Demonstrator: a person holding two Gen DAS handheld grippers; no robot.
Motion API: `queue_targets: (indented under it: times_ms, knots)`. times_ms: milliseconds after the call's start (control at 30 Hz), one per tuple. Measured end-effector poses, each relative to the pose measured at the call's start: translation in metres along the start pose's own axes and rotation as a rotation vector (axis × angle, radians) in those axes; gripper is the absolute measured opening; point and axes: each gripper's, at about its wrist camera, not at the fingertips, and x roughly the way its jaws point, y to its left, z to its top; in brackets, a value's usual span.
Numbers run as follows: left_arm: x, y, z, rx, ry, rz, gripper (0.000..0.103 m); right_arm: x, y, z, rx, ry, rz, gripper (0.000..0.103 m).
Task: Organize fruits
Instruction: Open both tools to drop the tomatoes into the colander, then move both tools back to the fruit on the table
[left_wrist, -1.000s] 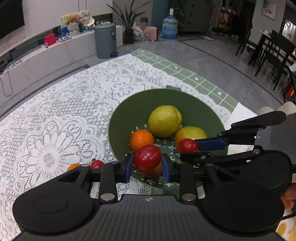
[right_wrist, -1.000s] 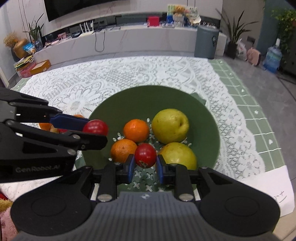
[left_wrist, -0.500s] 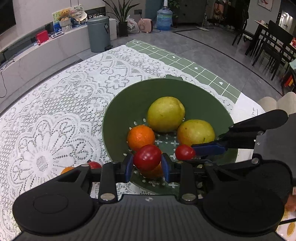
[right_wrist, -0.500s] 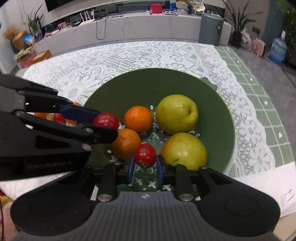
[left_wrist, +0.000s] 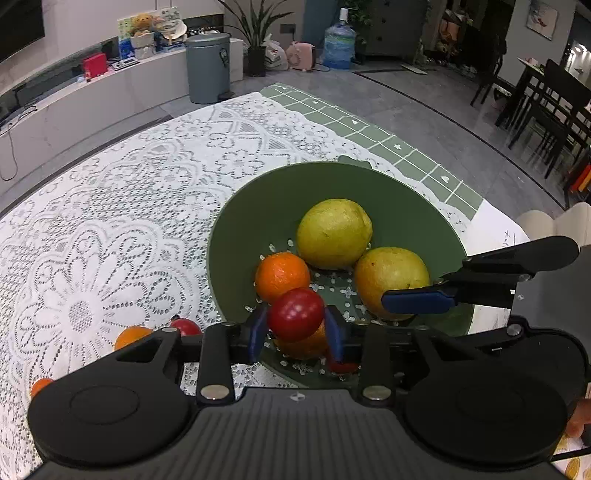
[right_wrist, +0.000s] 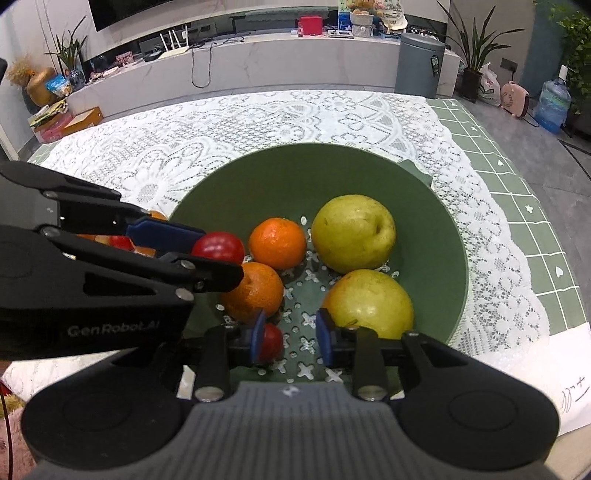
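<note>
A green perforated bowl (left_wrist: 258, 221) (right_wrist: 277, 177) holds two yellow-green pears (right_wrist: 352, 232) (right_wrist: 369, 302) and two oranges (right_wrist: 277, 242) (right_wrist: 255, 291). My left gripper (left_wrist: 295, 325) hangs over the bowl's near-left side. Its jaws are opening, and the blue pads still touch a red tomato (left_wrist: 295, 314) (right_wrist: 218, 247) between them. My right gripper (right_wrist: 291, 336) is low inside the bowl, jaws opening. A smaller red tomato (right_wrist: 271, 343) lies on the bowl floor against its left pad, clear of the right pad. The right gripper's fingers (left_wrist: 417, 301) cross in front of a pear.
On the lace tablecloth left of the bowl lie an orange (left_wrist: 131, 336), a tomato (left_wrist: 184, 325) and another orange (left_wrist: 38, 384), partly hidden by my left gripper. A white paper sheet (right_wrist: 569, 387) lies at the table's right edge. A grey bin (left_wrist: 207, 66) stands beyond the table.
The right gripper's jaws have widened, and its tomato has dropped from between the pads to the bowl floor. The left gripper's tomato stays between its pads. Both hands have barely moved.
</note>
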Motion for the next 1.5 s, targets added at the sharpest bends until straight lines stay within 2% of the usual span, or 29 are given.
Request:
queue_targets:
  times_ms: [33,100,133,233,333,433,500,700,1000,1200,1300,1500]
  knots:
    - [-0.001,0.0,0.0,-0.004,-0.005,0.0,0.046,-0.001,0.0,0.0,0.0,-0.003,0.002,0.034]
    - [-0.006,-0.001,0.0,-0.012,-0.022,0.0,0.053,-0.003,0.001,-0.001,-0.003,-0.009,0.016,0.047]
    - [-0.008,-0.001,0.0,-0.017,-0.033,-0.001,0.056,-0.004,0.002,-0.001,-0.007,-0.012,0.026,0.05]
    - [-0.017,0.0,0.001,-0.036,-0.057,-0.003,0.056,-0.007,0.005,-0.001,-0.019,-0.03,0.016,0.053]
    - [-0.026,0.002,0.002,-0.062,-0.081,0.003,0.056,-0.013,0.006,-0.003,-0.019,-0.065,-0.008,0.063]
    - [-0.034,0.005,-0.001,-0.092,-0.106,0.011,0.057,-0.022,0.003,-0.007,0.002,-0.112,-0.015,0.066]
    - [-0.039,0.006,-0.004,-0.108,-0.118,0.014,0.058,-0.026,0.0,-0.008,0.025,-0.141,-0.032,0.073]
    - [-0.053,0.011,-0.015,-0.142,-0.137,0.041,0.058,-0.032,-0.001,-0.007,0.057,-0.182,-0.076,0.079]
    - [-0.084,0.033,-0.035,-0.163,-0.191,0.104,0.058,-0.039,0.006,-0.009,0.035,-0.208,-0.152,0.08]
    - [-0.099,0.057,-0.051,-0.182,-0.222,0.149,0.058,-0.053,0.018,-0.01,0.015,-0.295,-0.217,0.08]
    - [-0.104,0.069,-0.061,-0.187,-0.24,0.161,0.058,-0.062,0.027,-0.01,0.028,-0.353,-0.191,0.08]
    - [-0.112,0.099,-0.08,-0.228,-0.272,0.186,0.058,-0.064,0.053,-0.007,0.11,-0.454,-0.069,0.08]
